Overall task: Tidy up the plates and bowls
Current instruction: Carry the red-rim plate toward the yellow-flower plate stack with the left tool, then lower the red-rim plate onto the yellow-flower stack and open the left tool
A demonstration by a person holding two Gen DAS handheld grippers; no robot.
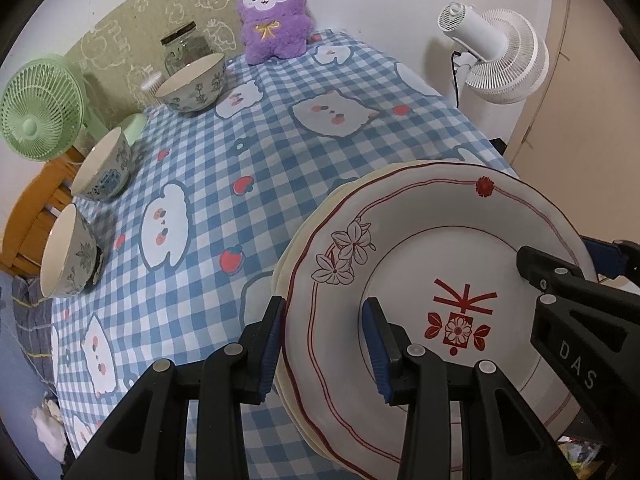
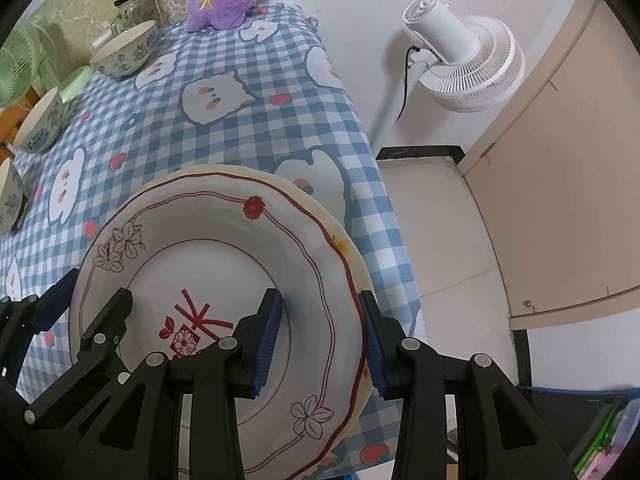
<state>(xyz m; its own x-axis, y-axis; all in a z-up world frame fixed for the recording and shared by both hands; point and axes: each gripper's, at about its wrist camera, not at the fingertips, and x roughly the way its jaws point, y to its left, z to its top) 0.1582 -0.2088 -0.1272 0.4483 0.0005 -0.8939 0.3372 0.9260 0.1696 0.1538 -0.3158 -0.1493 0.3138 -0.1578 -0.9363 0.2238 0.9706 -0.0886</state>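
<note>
Now both grippers clamp the stack of plates [image 1: 420, 280] from opposite rims: the left gripper [image 1: 324, 344] has its jaws partly closed over the left rim, the right gripper [image 2: 320, 344] likewise over the right rim. Three bowls [image 1: 194, 84] sit well beyond on the tabletop [image 1: 280, 152].

Stack of plates [image 1: 420, 264] (red-trimmed white on top) near table edge, three floral bowls [image 1: 195, 84] along far side

A stack of plates [image 1: 400, 280] sits at the worktop's [image 1: 280, 152] near right edge, three bowls [image 1: 104, 168] line its left side, and a plush toy [image 1: 274, 12] stands at the back
</note>
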